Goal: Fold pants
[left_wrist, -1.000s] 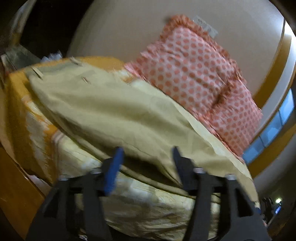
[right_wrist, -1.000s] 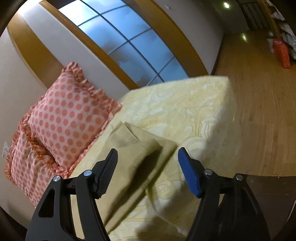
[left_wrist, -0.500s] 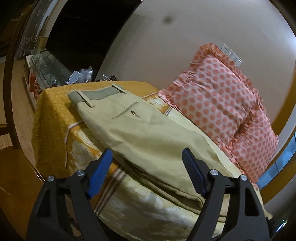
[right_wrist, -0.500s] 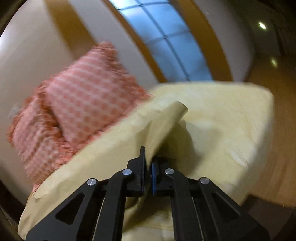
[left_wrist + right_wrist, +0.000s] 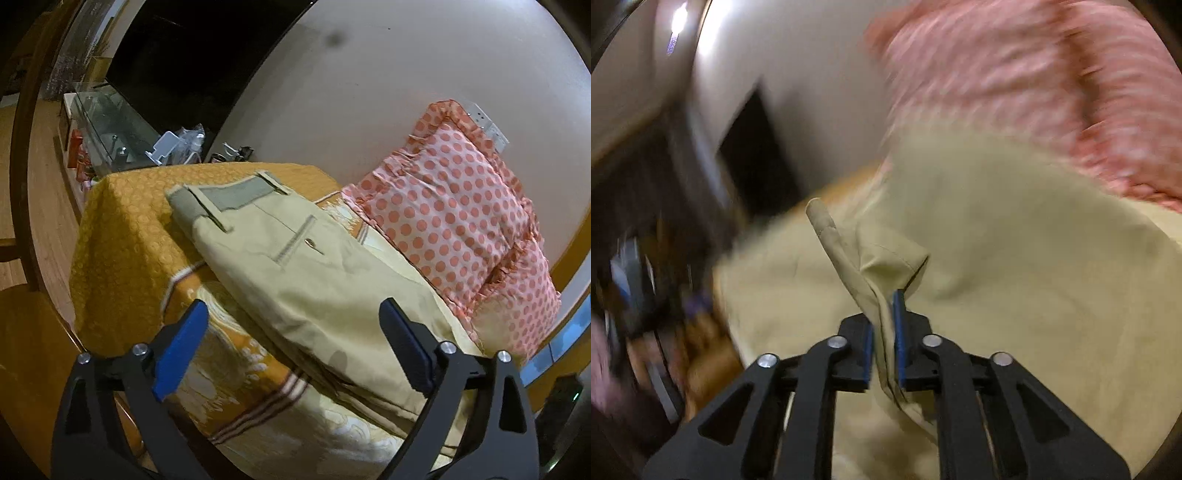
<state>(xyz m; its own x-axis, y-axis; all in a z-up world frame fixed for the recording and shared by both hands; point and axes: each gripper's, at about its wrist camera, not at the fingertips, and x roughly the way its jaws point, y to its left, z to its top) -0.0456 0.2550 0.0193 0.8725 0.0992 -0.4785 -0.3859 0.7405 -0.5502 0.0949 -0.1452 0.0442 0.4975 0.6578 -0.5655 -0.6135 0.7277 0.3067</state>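
Evidently the soft, limp pants (image 5: 1015, 258) are pinched at a hem corner by the right gripper (image 5: 884, 332); the left gripper (image 5: 291, 347) is held open, and the waistband (image 5: 229, 194) is judged the firmer hold.

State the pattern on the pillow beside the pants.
Pink pillow with orange-red polka dots; clearest in the left wrist view.

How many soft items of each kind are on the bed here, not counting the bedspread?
Khaki pants: 1
Pink polka-dot pillows: 2
Total: 3
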